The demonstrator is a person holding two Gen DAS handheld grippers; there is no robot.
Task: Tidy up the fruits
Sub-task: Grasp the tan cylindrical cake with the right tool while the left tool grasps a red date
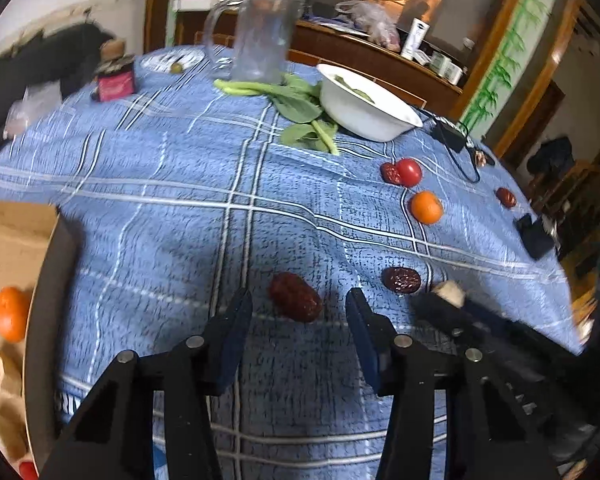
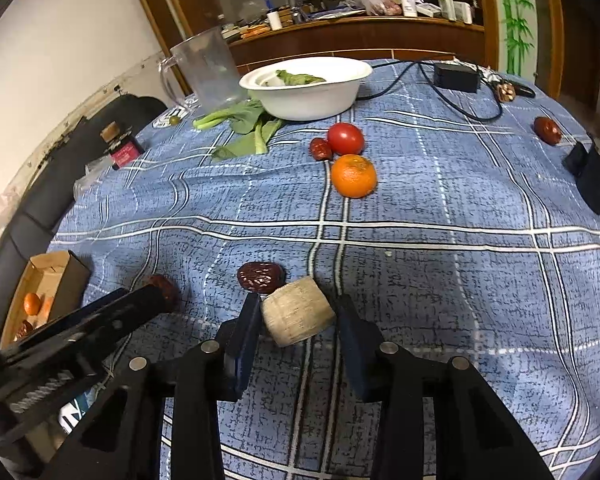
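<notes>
My left gripper (image 1: 298, 312) is open, its jaws on either side of a dark red date (image 1: 295, 297) on the blue checked tablecloth (image 1: 180, 184). My right gripper (image 2: 298, 320) is shut on a beige cylindrical chunk (image 2: 297, 316), held just above the cloth; it also shows in the left wrist view (image 1: 452, 292). A second date (image 2: 260, 277) lies just beyond the chunk. Farther off lie an orange (image 2: 354, 176), a tomato (image 2: 345, 138) and another date (image 2: 320, 149). A cardboard box (image 1: 12, 248) at the left holds an orange (image 1: 10, 314).
A white bowl (image 2: 308, 96) with greens, loose leafy greens (image 2: 248, 124) and a clear jug (image 2: 206, 70) stand at the far side. A black adapter with cable (image 2: 456, 76), a lone date (image 2: 547, 130) and a dark object (image 2: 596, 180) are at the right. A small bottle (image 1: 114, 76) is far left.
</notes>
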